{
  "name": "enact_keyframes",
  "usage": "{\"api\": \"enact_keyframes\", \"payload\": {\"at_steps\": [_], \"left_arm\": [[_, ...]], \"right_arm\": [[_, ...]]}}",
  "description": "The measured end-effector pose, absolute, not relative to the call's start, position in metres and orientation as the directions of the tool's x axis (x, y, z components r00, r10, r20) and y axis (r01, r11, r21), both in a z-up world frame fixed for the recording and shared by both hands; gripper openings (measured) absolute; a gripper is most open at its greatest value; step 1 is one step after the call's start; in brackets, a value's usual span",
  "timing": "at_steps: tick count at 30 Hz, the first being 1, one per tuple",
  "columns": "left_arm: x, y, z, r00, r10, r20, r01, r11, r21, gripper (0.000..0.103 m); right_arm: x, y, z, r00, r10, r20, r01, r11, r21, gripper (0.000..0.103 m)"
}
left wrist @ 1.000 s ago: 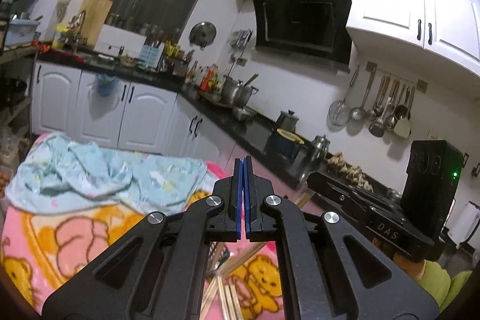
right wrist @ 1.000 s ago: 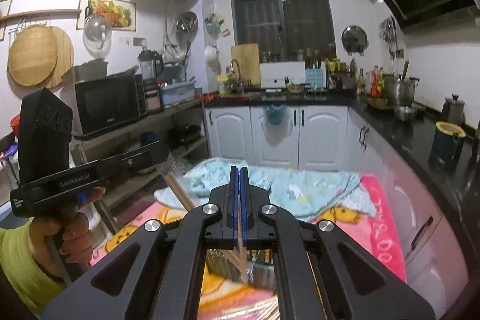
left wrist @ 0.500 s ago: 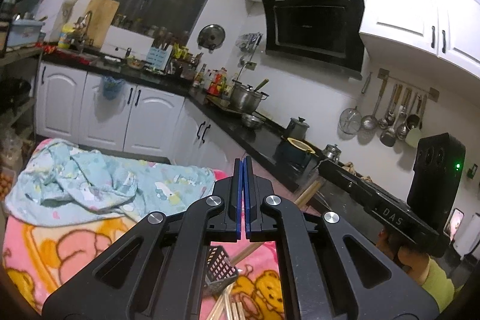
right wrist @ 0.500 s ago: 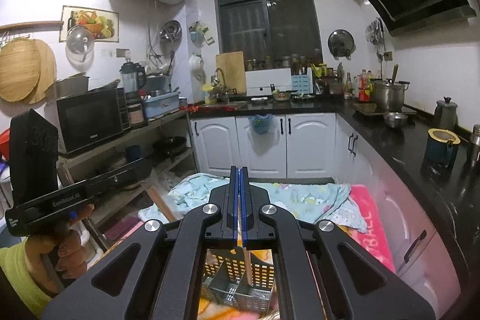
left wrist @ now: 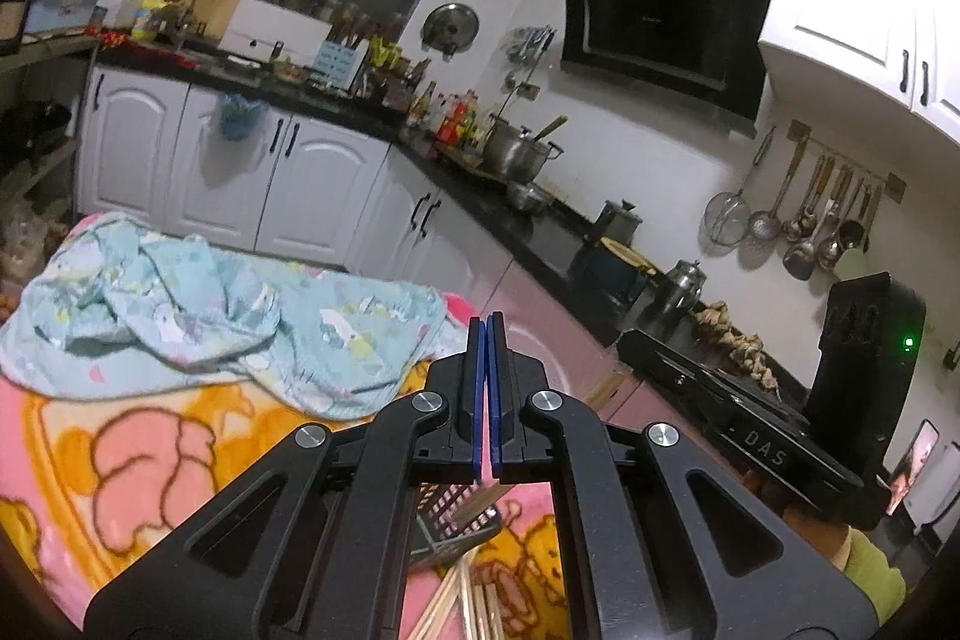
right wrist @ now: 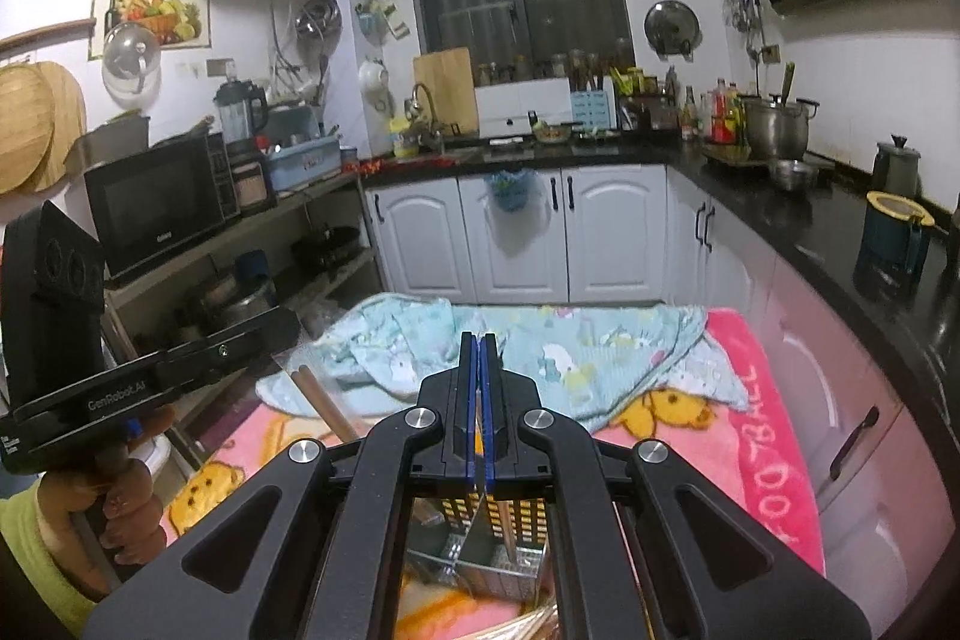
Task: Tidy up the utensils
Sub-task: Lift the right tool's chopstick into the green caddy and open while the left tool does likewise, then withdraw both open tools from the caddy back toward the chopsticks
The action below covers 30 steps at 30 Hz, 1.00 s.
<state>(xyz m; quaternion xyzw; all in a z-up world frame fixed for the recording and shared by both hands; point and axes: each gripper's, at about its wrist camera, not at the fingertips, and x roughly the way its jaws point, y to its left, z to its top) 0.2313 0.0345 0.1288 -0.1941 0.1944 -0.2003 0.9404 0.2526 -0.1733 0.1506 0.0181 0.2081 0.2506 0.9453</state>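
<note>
My left gripper (left wrist: 486,400) is shut, its blue pads pressed together with nothing seen between them, above a pink cartoon blanket (left wrist: 150,460). Below it lie a dark mesh utensil basket (left wrist: 462,532) and loose wooden chopsticks (left wrist: 462,604). My right gripper (right wrist: 478,415) is shut on a thin wooden chopstick (right wrist: 507,526), which hangs down into the mesh basket (right wrist: 480,550). More chopsticks (right wrist: 528,628) lie at the bottom edge. The other hand-held gripper shows in each view: at the right in the left wrist view (left wrist: 750,418), at the left in the right wrist view (right wrist: 150,376).
A crumpled light blue cloth (left wrist: 210,316) lies on the far part of the blanket; it also shows in the right wrist view (right wrist: 540,352). White cabinets and a black counter (right wrist: 810,208) with pots stand behind and to the right. Shelves with a microwave (right wrist: 156,202) stand to the left.
Both grippers have risen and tilted, so the basket shows lower between the arms. The right gripper's chopstick now hangs inside the basket. Both stay shut.
</note>
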Motion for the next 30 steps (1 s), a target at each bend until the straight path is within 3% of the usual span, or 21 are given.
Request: {"api": "enact_keyframes", "payload": {"at_steps": [2,3,4,5,6,9,11,15,30], "left_arm": [[0.233,0.035,0.122,0.847,-0.436,-0.304,0.283,0.854,-0.438,0.002],[0.232,0.036,0.119,0.849,-0.428,-0.31,0.275,0.858,-0.433,0.014],[0.232,0.037,0.116,0.853,-0.414,-0.317,0.263,0.867,-0.424,0.022],[0.231,0.038,0.115,0.857,-0.404,-0.321,0.254,0.872,-0.419,0.039],[0.229,0.041,0.113,0.861,-0.395,-0.321,0.246,0.875,-0.416,0.043],[0.224,0.043,0.11,0.873,-0.362,-0.326,0.224,0.893,-0.391,0.052],[0.22,0.047,0.108,0.88,-0.333,-0.339,0.197,0.905,-0.377,0.072],[0.209,0.055,0.106,0.897,-0.278,-0.344,0.155,0.926,-0.343,0.092],[0.169,0.074,0.092,0.912,-0.193,-0.362,0.073,0.945,-0.32,0.092]], "right_arm": [[0.255,-0.172,0.142,0.781,0.477,-0.403,-0.462,0.876,0.141,0.004],[0.256,-0.171,0.138,0.78,0.47,-0.413,-0.456,0.879,0.139,0.013],[0.257,-0.172,0.136,0.782,0.462,-0.419,-0.449,0.883,0.137,0.034],[0.257,-0.173,0.133,0.784,0.455,-0.422,-0.441,0.887,0.137,0.044],[0.256,-0.173,0.131,0.788,0.451,-0.419,-0.436,0.889,0.139,0.048],[0.254,-0.177,0.124,0.793,0.439,-0.423,-0.427,0.895,0.129,0.05],[0.252,-0.181,0.121,0.796,0.433,-0.423,-0.418,0.899,0.134,0.054],[0.242,-0.187,0.116,0.811,0.411,-0.416,-0.401,0.909,0.116,0.058],[0.198,-0.203,0.103,0.829,0.383,-0.407,-0.397,0.916,0.054,0.065]]}}
